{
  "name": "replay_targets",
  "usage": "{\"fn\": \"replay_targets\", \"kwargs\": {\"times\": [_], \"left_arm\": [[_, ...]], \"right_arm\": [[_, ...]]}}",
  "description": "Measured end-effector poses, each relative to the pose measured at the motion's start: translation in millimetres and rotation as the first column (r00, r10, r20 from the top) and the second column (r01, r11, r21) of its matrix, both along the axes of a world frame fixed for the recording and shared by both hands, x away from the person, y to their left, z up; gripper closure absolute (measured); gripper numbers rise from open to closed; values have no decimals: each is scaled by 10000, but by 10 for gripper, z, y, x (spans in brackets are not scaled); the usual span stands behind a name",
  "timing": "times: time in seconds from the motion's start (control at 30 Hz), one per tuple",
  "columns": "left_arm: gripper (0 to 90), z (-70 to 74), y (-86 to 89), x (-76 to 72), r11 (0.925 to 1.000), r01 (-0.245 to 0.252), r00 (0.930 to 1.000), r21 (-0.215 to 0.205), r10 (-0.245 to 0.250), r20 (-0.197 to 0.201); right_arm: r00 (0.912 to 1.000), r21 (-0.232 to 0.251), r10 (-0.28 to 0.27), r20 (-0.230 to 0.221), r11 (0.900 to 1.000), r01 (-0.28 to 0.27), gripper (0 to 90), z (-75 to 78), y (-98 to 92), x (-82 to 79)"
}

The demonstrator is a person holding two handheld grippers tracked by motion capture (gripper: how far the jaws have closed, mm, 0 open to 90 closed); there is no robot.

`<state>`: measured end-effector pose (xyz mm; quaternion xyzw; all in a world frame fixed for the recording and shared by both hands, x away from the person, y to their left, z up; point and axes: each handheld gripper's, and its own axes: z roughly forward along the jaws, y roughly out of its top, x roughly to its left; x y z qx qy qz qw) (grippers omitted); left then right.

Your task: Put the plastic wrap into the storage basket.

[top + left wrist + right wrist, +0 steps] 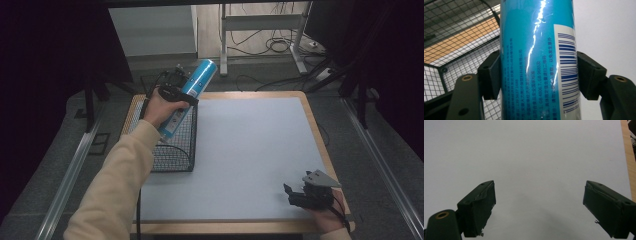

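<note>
Gripping a tall blue cylindrical can (539, 60) across its middle, the left gripper (537, 75) had both black pads pressed flat against the can's glossy sides, so the jaws were clamped on it rather than fully together. Small printed Chinese text ran lengthwise along the blue wrap, and the fragments "GB 4806.7" and "GB 9685" could be read among it; a white panel at the can's 3 o'clock side carried a dark blue barcode. The remaining lines were too small to make out.

The left gripper view gave that lettering and the pads' contact, with black wire mesh behind the can from 7 to 11 o'clock. The high view could not resolve the print but placed things: the can (189, 95) was tilted, its top toward 1 o'clock, held over the black wire mesh basket (175, 145), which stood at the 9 o'clock edge of the pale grey mat (240, 150) covering the light wooden table (312, 125). A cream sleeve (120, 175) led up to the left gripper (175, 92).

At 5 o'clock on the mat, the right gripper (295, 195) rested low in a hand near the table's front edge. The right gripper view showed the right gripper's (539, 207) jaws spread wide apart, with bare mat between them and a strip of wooden edge at 2 o'clock.
</note>
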<state>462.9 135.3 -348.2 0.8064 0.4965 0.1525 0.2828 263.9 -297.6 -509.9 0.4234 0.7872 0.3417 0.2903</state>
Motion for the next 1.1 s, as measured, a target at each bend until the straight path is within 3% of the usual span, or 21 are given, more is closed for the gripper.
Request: {"fn": "replay_targets", "kwargs": {"times": [0.33,0.87,1.1], "left_arm": [[318,-105,96,70,9997,-167,9998,196,169,-119],[318,-441,127,314,9961,-482,9976,741,517,-468],[318,-561,129,374,9946,-356,9964,977,429,-732]], "right_arm": [[10000,24,-42,65,10000,42,114,11,0,-6],[10000,29,-34,70,10000,34,114,11,-5,-5],[10000,4,-45,60,10000,45,114,7,-10,-2]]}}
